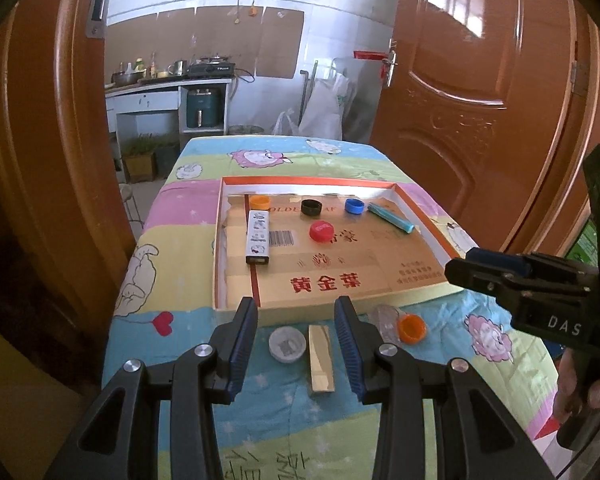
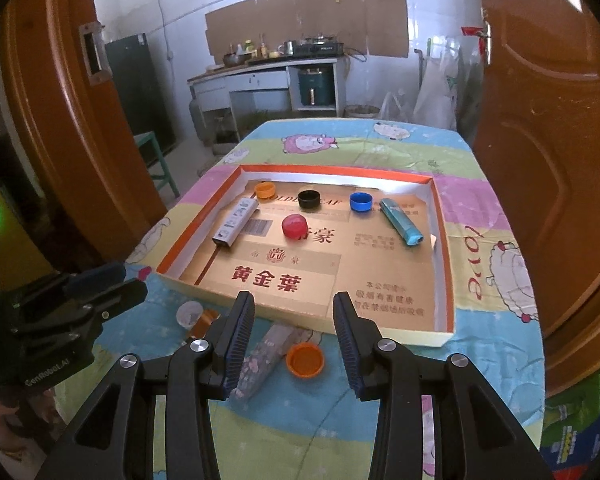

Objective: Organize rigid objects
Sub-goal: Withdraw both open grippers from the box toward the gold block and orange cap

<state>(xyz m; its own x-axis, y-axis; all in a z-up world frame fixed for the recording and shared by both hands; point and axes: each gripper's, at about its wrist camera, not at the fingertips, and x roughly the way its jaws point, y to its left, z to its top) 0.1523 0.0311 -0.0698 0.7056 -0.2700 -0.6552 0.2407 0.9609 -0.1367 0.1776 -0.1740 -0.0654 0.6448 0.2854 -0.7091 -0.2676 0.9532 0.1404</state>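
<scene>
A shallow cardboard tray [image 1: 428, 216] [image 2: 444, 248] with an orange rim lies on the table. In it are an orange cap [image 1: 259, 201], a black cap [image 1: 312, 207], a blue cap [image 1: 355, 205], a red cap [image 1: 322, 231], a white lighter [image 1: 258, 237] and a teal tube [image 1: 391, 218]. In front of the tray lie a white cap [image 1: 287, 345], a gold block [image 1: 321, 358], an orange cap [image 2: 305, 359] and a patterned lighter [image 2: 264, 356]. My left gripper [image 1: 296, 304] hangs open above the white cap and block. My right gripper [image 2: 293, 298] hangs open above the orange cap and patterned lighter.
The table wears a cartoon-sheep cloth [image 1: 172, 240]. Orange wooden doors [image 1: 460, 100] flank it on both sides. Behind is a kitchen counter [image 2: 260, 76] with a stove and pots. A hand [image 1: 580, 384] holds the right gripper's handle.
</scene>
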